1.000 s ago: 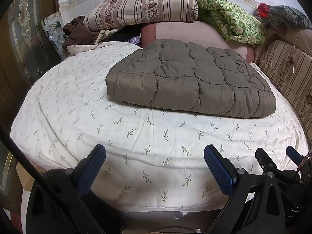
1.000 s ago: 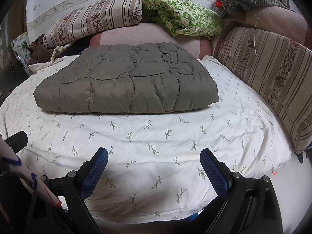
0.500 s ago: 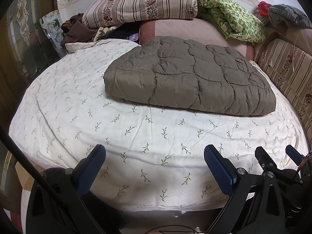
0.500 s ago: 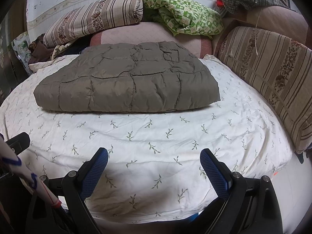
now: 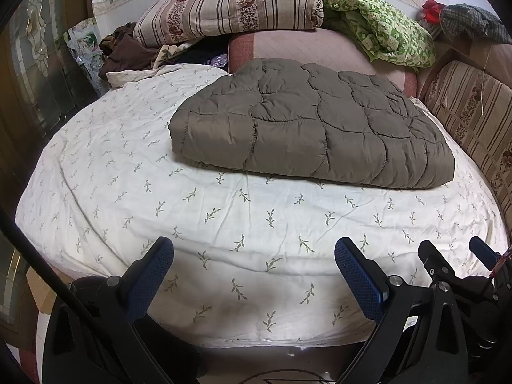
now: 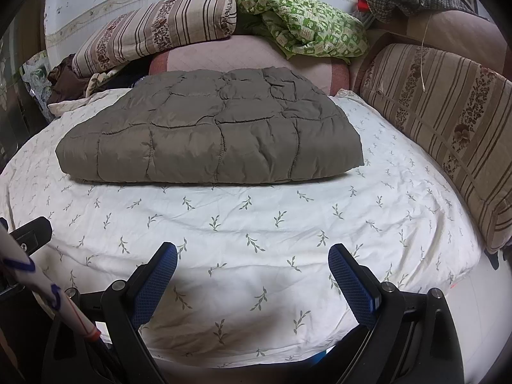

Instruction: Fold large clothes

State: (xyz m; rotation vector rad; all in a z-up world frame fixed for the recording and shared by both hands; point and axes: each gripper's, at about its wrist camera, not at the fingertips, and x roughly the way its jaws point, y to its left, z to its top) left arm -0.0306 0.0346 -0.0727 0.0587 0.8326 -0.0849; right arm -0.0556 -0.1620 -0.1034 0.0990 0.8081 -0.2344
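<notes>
A grey-brown quilted garment lies folded into a thick rectangle on the far half of the bed. The bed is covered by a white sheet with a small leaf print. My left gripper hangs open above the near edge of the bed, well short of the garment, with nothing between its blue pads. My right gripper is open too, at the same near edge, and shows in the left wrist view at the lower right.
A striped pillow, a green patterned blanket and a pink bolster line the head of the bed. A striped cushion borders the right side. Dark clothes are piled at the back left. A white cable crosses the right wrist view.
Both views have shifted slightly; the folded garment sits a little higher and farther in frame. Both grippers stay open and hold nothing.
</notes>
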